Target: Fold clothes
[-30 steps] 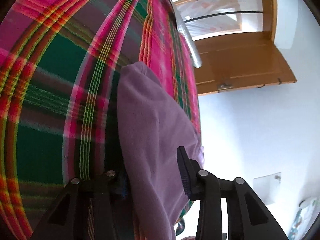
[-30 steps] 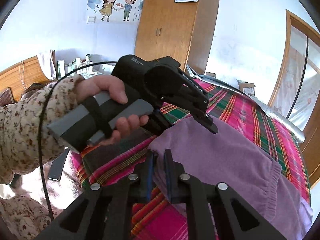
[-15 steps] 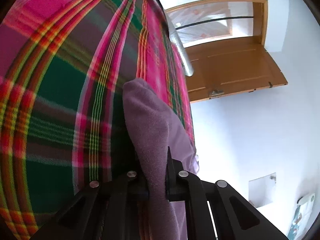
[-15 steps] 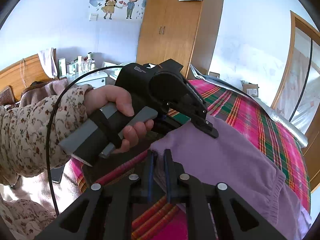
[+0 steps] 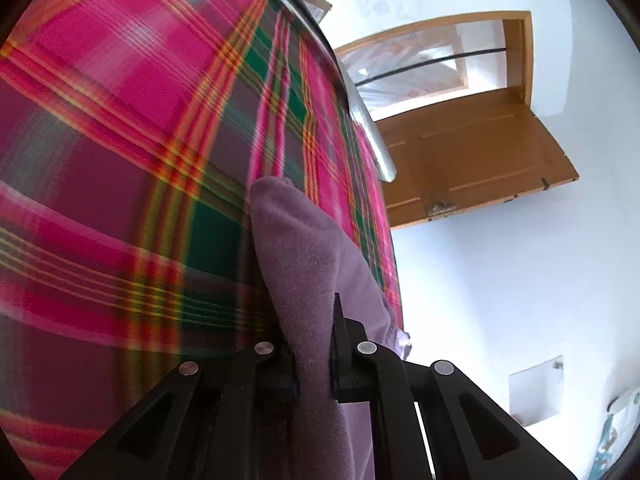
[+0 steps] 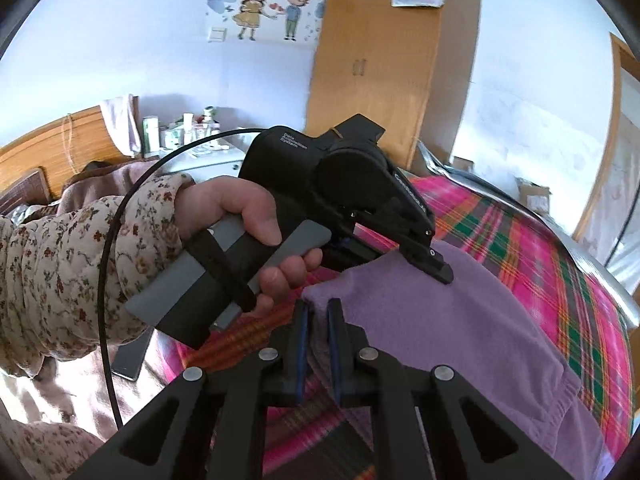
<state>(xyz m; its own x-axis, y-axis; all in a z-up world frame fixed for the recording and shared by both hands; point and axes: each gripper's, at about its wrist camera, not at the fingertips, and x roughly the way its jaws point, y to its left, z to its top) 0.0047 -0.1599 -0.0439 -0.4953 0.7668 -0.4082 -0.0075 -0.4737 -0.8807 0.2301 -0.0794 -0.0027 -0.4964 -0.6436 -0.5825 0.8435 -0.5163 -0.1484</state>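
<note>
Right wrist view shows both tongs clamped on one short edge of the purple fleece garment (image 6: 460,344): the right tongs (image 6: 318,320) pinch its near corner, and the left tongs (image 6: 434,270), carried by a hand (image 6: 244,232) in a floral sleeve (image 6: 72,280), have just been closing and now bite the same edge farther along. In the left wrist view the left tongs (image 5: 312,344) hold a ridge of fleece between the pads.

The garment lies on the plaid bedspread (image 5: 120,160), toward the bed's side edge by the silver rail (image 5: 360,112). Its long axis runs away from the held edge toward an elastic hem (image 6: 560,384), roughly along the bed's length.

The step looks like the start of a fold. Next, I judge, both corners must travel together over the body toward the hem, kept level so the edges meet.
</note>
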